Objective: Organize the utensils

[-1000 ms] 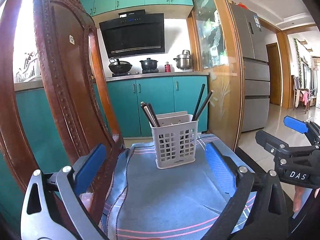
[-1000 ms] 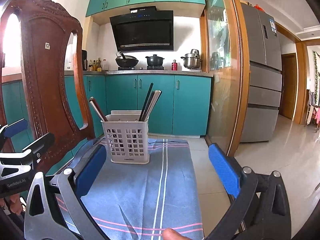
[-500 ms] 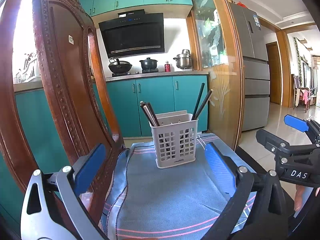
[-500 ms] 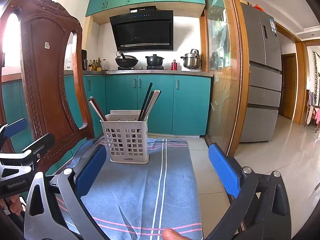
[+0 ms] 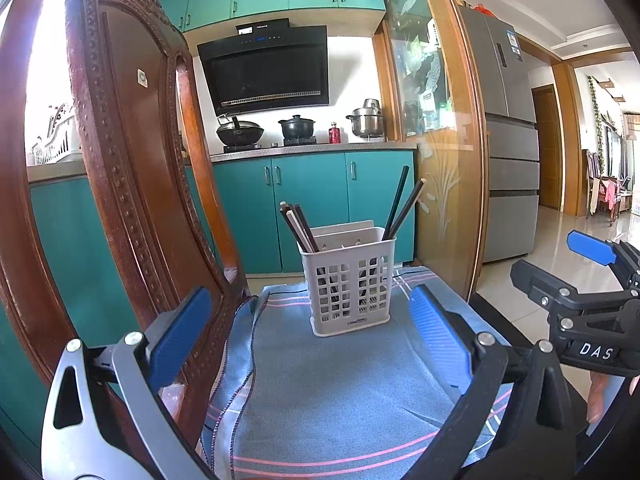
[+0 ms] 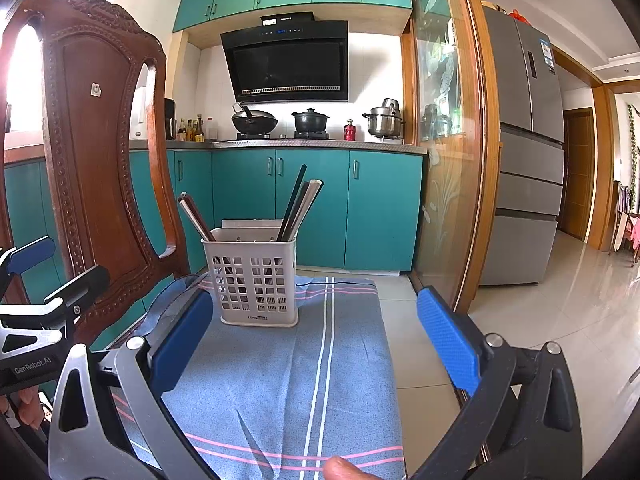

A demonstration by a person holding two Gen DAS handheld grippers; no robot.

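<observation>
A white slotted utensil holder [image 5: 349,283] stands on a blue striped cloth [image 5: 340,392], upright, with several dark chopsticks [image 5: 402,206] leaning out of it on both sides. It also shows in the right wrist view [image 6: 256,282], with chopsticks [image 6: 298,204] sticking up. My left gripper [image 5: 308,332] is open and empty, a little short of the holder. My right gripper [image 6: 314,336] is open and empty, also short of it. Each gripper shows at the edge of the other's view, the right one [image 5: 588,280] and the left one [image 6: 36,280].
A carved wooden chair back [image 5: 132,200] rises close on the left of the cloth [image 6: 288,380]. A glass-panelled wooden partition [image 5: 444,152] stands behind on the right. The cloth's right edge drops off to a tiled floor [image 6: 540,320]. Teal kitchen cabinets [image 6: 312,208] are beyond.
</observation>
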